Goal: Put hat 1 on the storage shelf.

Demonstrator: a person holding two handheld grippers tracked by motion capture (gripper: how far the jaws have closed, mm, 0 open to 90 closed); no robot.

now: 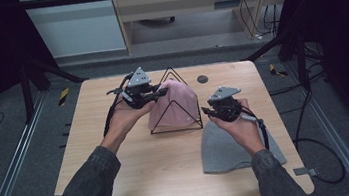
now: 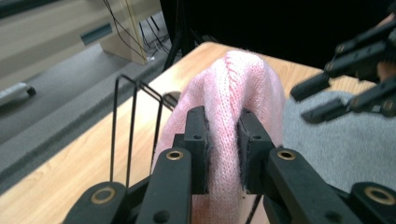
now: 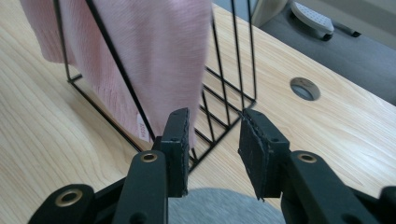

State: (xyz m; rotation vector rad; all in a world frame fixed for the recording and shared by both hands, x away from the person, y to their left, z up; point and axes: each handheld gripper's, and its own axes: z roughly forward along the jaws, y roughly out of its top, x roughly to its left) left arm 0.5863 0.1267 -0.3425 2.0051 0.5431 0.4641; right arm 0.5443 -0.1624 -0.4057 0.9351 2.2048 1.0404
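Draping over wire rack (image 1: 174, 109): pink hat (image 1: 175, 103) | left gripper (image 2: 223, 140) pinching it | right gripper (image 3: 212, 140) parted, empty

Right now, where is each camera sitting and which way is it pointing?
High view: above the person's side, looking forward and down on the table; both forearms, left gripper, right gripper.
Left gripper view: along its jaws, clamped on the pink hat.
Right gripper view: along its open jaws toward the wire rack.
All share the hat.
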